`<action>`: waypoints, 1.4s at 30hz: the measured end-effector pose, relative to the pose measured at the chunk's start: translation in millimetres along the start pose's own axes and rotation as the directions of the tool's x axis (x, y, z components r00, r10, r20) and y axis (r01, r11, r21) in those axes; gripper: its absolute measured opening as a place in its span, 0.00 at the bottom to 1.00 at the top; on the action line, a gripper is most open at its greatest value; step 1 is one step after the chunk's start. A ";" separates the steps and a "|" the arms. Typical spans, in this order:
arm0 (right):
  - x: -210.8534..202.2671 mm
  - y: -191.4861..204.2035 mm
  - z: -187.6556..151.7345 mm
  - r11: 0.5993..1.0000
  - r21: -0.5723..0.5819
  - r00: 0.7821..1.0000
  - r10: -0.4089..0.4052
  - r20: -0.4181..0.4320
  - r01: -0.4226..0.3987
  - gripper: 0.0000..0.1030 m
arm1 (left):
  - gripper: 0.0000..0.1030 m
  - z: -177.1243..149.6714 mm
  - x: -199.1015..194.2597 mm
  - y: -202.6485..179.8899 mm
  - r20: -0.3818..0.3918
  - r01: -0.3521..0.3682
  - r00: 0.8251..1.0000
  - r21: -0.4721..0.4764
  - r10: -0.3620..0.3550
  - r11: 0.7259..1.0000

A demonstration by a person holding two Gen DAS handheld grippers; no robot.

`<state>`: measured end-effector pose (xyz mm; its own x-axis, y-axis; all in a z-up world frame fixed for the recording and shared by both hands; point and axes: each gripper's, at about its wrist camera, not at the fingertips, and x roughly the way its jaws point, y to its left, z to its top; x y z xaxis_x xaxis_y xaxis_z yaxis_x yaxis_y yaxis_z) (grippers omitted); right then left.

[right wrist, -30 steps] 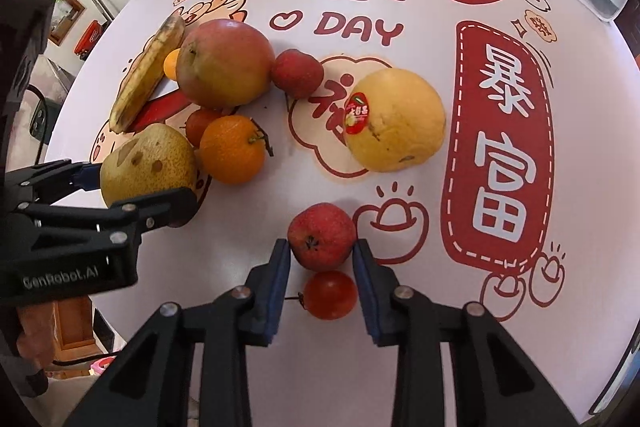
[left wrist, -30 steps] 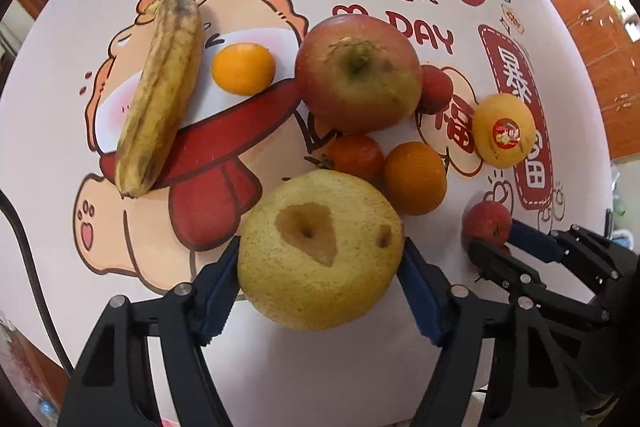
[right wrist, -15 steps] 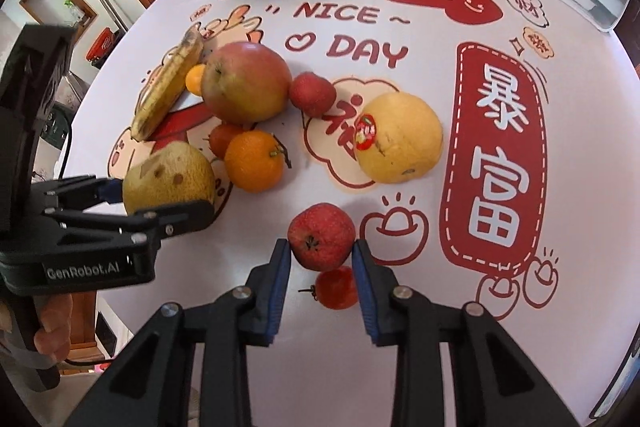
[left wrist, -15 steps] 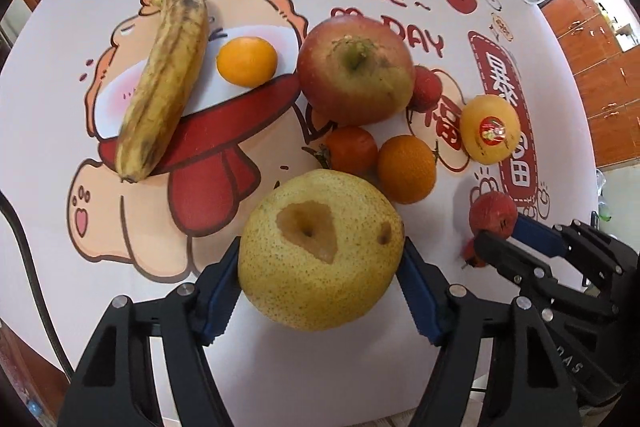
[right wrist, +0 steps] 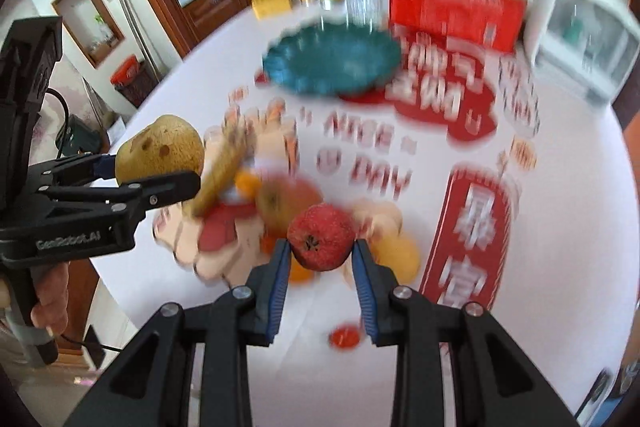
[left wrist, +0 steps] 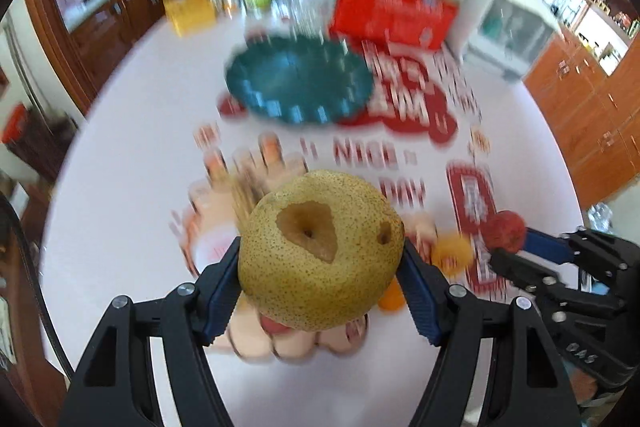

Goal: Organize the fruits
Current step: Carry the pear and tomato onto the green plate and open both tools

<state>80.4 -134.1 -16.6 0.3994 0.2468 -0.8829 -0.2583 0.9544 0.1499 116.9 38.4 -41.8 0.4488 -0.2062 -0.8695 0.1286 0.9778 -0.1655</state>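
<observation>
Both fruits lifted: left hand-held gripper (left wrist: 320, 267) clamps pear (left wrist: 320, 251), right hand-held gripper (right wrist: 322, 259) clamps red fruit (right wrist: 322, 242); next, probably carry to plate (left wrist: 298, 83) ahead.

both wrist views above table (left wrist: 120, 227), facing plate (left wrist: 298, 83)

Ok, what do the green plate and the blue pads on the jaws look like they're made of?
Plate: motion-blurred, but the dark teal scalloped rim looks glazed, so ceramic or glossy plastic; I can't tell which. Pads: blue, matte, finely ribbed, likely soft rubber or printed plastic; they sit against the red fruit without visibly marking it. Those on the left gripper look the same around the pear.
</observation>
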 end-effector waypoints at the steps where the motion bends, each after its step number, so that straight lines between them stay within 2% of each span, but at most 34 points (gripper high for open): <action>1: -6.8 -0.4 11.7 1.000 -0.009 1.000 -0.004 0.023 0.004 0.31 | 0.69 11.6 -6.3 1.9 0.026 -0.009 1.000 -0.001 0.009 1.000; 5: -31.0 -2.1 66.1 0.999 -0.044 0.993 -0.019 0.114 0.024 0.31 | 0.69 56.9 -24.6 4.3 0.106 -0.045 0.993 0.005 0.045 0.999; 12: -47.7 -0.9 163.2 0.992 -0.103 0.972 -0.043 0.230 0.068 0.31 | 0.69 127.4 -34.0 9.9 0.174 -0.111 0.979 0.004 0.109 0.994; 17: -26.1 -11.7 228.0 0.996 -0.076 0.974 -0.018 0.228 0.036 0.31 | 0.69 172.3 -13.0 13.4 0.195 -0.152 0.969 -0.010 0.151 0.988; 21: 25.9 -26.9 261.5 0.999 -0.041 0.989 0.007 0.147 -0.001 0.31 | 0.69 189.5 26.3 21.2 0.162 -0.159 0.973 -0.038 0.163 0.987; 27: 125.7 -46.8 258.1 0.999 -0.027 0.999 -0.029 -0.017 0.028 0.31 | 0.69 194.1 107.5 35.6 0.085 -0.126 0.987 -0.104 0.136 0.986; 31: 184.7 -58.4 241.0 1.000 0.003 0.993 0.017 -0.117 -0.016 0.31 | 0.69 189.3 162.3 44.6 0.021 -0.128 0.991 -0.147 0.132 0.981; 35: 221.4 -61.6 229.6 1.000 -0.011 0.985 0.016 -0.171 -0.018 0.31 | 0.69 185.6 203.4 45.6 -0.031 -0.183 0.983 -0.127 0.181 0.975; 42: 251.6 -67.7 222.4 0.999 -0.041 0.980 0.020 -0.198 -0.028 0.31 | 0.69 185.2 245.4 55.2 -0.099 -0.177 0.982 -0.149 0.164 0.973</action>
<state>394.0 -99.2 -150.0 0.2119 0.2273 -0.9505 -0.3052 0.9393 0.1566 397.9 34.8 -178.1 0.3739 -0.0386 -0.9267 -0.0866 0.9933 -0.0763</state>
